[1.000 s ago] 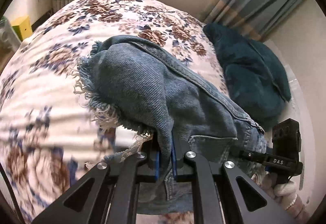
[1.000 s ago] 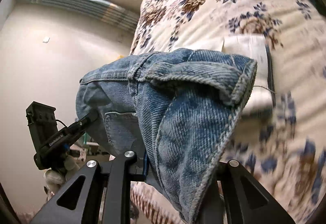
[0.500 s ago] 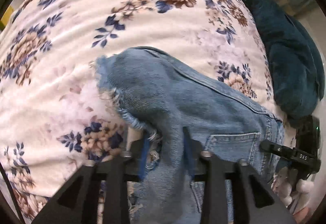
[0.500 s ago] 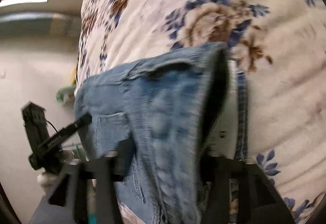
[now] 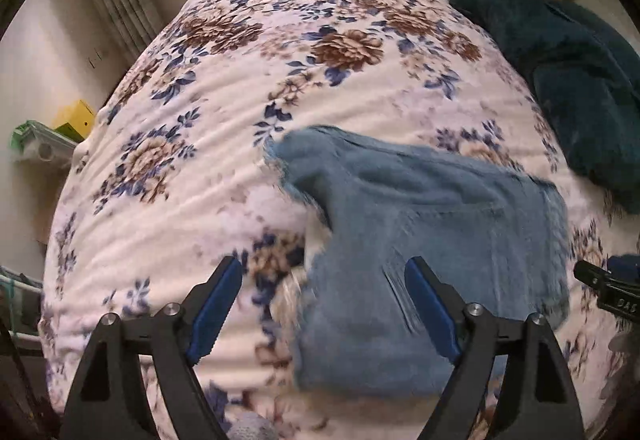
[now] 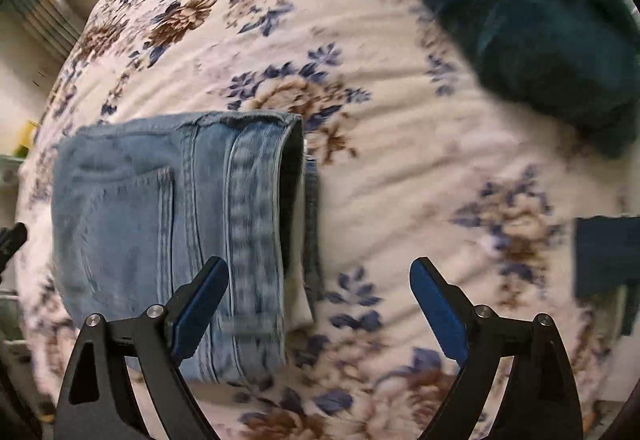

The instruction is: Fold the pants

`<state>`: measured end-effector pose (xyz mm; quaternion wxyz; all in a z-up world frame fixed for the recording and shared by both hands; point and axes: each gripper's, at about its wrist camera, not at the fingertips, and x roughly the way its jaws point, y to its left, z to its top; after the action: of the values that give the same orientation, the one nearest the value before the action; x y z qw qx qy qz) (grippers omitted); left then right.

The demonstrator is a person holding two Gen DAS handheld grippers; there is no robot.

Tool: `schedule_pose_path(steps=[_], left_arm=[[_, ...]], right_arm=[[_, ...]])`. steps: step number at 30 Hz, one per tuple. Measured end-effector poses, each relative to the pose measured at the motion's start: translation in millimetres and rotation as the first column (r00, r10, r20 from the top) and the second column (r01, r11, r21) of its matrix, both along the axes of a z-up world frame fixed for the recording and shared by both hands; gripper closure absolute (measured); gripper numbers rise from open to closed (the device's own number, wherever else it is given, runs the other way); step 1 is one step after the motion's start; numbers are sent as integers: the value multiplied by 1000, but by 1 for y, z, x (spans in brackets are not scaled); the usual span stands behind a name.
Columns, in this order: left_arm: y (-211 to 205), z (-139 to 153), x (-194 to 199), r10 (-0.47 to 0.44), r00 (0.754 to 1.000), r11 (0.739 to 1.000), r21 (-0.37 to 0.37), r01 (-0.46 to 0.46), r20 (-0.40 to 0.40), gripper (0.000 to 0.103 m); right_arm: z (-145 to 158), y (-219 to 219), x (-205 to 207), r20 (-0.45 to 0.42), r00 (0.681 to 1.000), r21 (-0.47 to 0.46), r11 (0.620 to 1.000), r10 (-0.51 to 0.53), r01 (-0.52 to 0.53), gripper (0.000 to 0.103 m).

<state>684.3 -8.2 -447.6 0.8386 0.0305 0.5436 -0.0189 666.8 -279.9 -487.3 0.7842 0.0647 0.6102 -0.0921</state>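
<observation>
The blue denim pants (image 5: 432, 240) lie folded flat on the floral bedspread (image 5: 200, 143). In the left wrist view the frayed hem end is at upper left and a back pocket faces up. My left gripper (image 5: 324, 288) is open and empty, just above the near edge of the pants. In the right wrist view the pants (image 6: 168, 240) show the waistband edge and a back pocket. My right gripper (image 6: 318, 286) is open and empty, its left finger over the waistband end. The right gripper's body (image 5: 612, 292) shows at the right edge of the left wrist view.
A dark teal blanket (image 5: 572, 79) lies bunched at the bed's far right, also in the right wrist view (image 6: 520, 23). A dark blue cloth (image 6: 608, 260) sits at the right edge. A yellow box (image 5: 76, 117) and shelf stand beyond the bed's left side.
Both grippers let go of the pants and opened wide. The pants dropped from hanging in the fingers to lying flat on the bed, and both grippers pulled back.
</observation>
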Motion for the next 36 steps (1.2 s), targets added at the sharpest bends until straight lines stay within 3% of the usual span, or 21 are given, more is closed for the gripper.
schedule_pose_path(steps=[5,12,21,23,36], left_arm=[[-16,25,-31,1,999,1000,14,-2,34,20],[-16,71,-74,25,997,999,-29,-23,74,20],[3,173,-178,31,983,998,-55,-22,180,20],[8,191,-199,31,980,998,-61,-19,197,20],[31,313,-351,-34,955,998,-40,48,293,20]], right_arm=[[29,17,-46,28,1000,-75,997,-4,6,9],[88,37,-95,107,994,-124,992,21,-8,9],[209,66,-201,249,968,-161,987,27,14,9],[237,71,-230,274,962,-131,991,12,25,9],[403,128,-423,435,898,-175,984,61,17,9]])
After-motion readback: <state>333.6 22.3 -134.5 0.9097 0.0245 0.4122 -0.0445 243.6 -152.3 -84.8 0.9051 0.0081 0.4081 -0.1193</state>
